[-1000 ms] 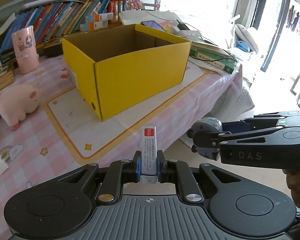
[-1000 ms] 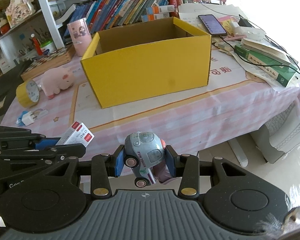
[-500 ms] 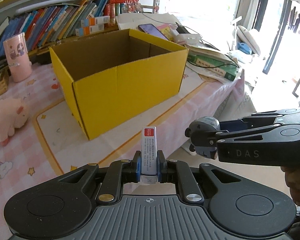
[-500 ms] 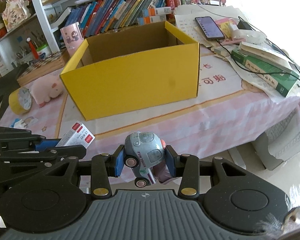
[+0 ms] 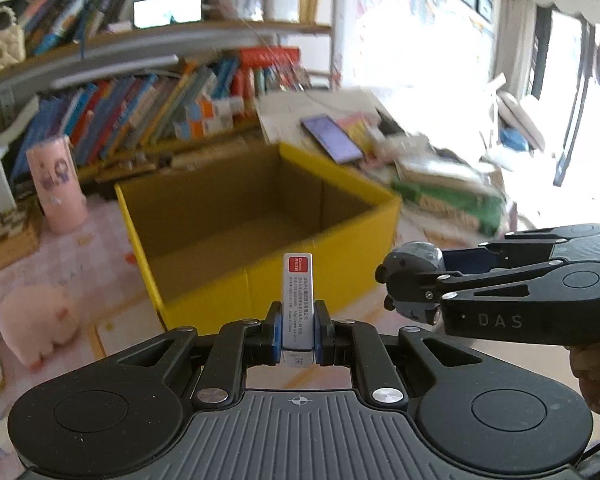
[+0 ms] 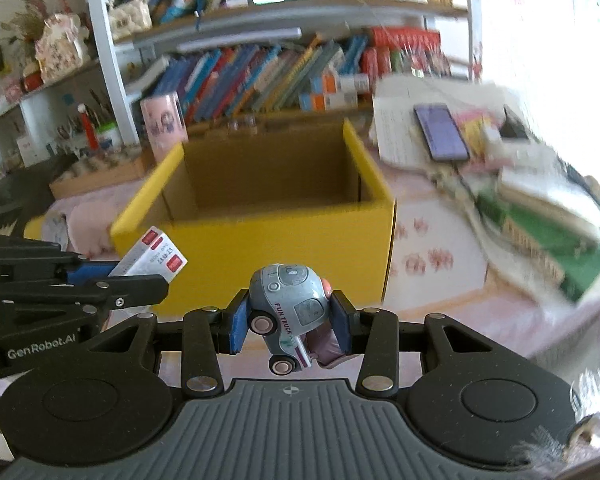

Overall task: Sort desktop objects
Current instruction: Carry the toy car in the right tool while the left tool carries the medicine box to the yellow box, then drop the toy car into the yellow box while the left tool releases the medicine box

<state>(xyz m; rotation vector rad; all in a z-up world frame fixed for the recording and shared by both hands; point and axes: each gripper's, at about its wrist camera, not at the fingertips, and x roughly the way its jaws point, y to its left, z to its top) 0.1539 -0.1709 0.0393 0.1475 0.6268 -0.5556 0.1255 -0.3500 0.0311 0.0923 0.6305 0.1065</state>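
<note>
The left gripper (image 5: 298, 330) is pinching a small white box with a red label (image 5: 297, 300) between its blue pads, the box standing upright at the lower centre of the left wrist view. In the right wrist view the same gripper enters from the left edge (image 6: 112, 276), the box (image 6: 150, 258) poking out of it at a slant.

The right gripper (image 6: 290, 322) is clamped on a pale blue toy car (image 6: 288, 300) lettered FUN TRUCK, held nose-up with 2 pink wheels showing, at the lower centre of its own view. In the left wrist view that gripper reaches in from the right edge (image 5: 412, 288), the toy car (image 5: 414, 258) at its tip.

A yellow cardboard box (image 5: 260, 216) sits open on the pink checked tabletop (image 5: 60, 264), in the middle of both views (image 6: 276, 236); its brown inside shows nothing in the part that can be seen. Both held things are in front of the box's near wall, not over its opening.

A pink plush pig (image 5: 36, 320) lies at the lower left of the left wrist view, and a pink tumbler (image 5: 56, 184) stands above it. A phone (image 6: 440, 132) lies on papers at the upper right of the right wrist view. Rows of books (image 6: 268, 76) fill the shelf behind. The background is blurred.
</note>
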